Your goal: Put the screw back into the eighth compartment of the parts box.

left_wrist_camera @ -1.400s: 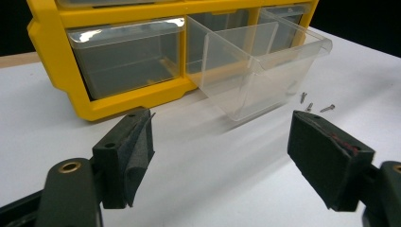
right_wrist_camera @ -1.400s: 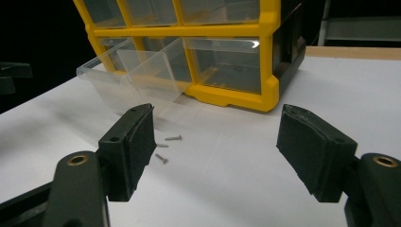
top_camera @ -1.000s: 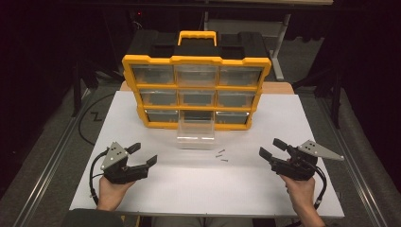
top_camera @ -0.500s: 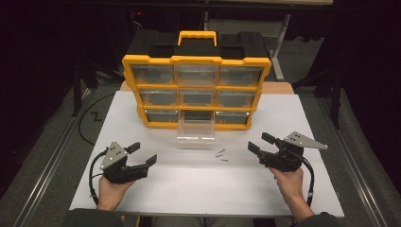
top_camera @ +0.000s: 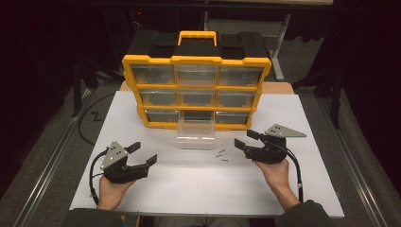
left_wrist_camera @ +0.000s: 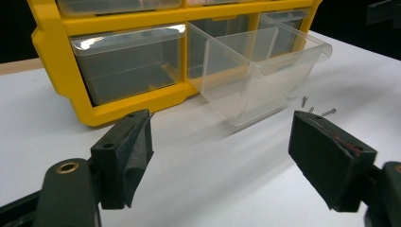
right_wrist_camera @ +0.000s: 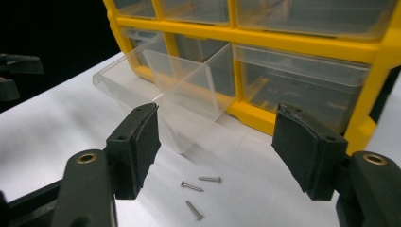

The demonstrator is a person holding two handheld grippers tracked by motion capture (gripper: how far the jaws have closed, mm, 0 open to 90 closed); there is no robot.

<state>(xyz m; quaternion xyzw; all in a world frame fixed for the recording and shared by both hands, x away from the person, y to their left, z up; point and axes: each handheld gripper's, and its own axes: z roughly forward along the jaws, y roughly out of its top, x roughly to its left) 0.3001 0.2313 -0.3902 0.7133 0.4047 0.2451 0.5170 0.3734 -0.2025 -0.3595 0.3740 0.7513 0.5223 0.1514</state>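
Note:
A yellow and black organizer with clear drawers stands at the back of the white table. Its bottom middle drawer is pulled out and rests on the table, see-through, with nothing visible inside. Three small screws lie loose just right of the drawer's front. My right gripper is open close to the right of the screws. Its jaws have just been closing slightly, with nothing gripped between them. My left gripper is open and holds nothing, at the front left, pointing toward the drawer.
The white table top spreads wide in front of the organizer. A black cable lies off the table's left edge. Metal rails run along both sides, and the surroundings are dark.
My right gripper has moved left across the table toward the screws and the pulled-out drawer. The left gripper has stayed where it was.

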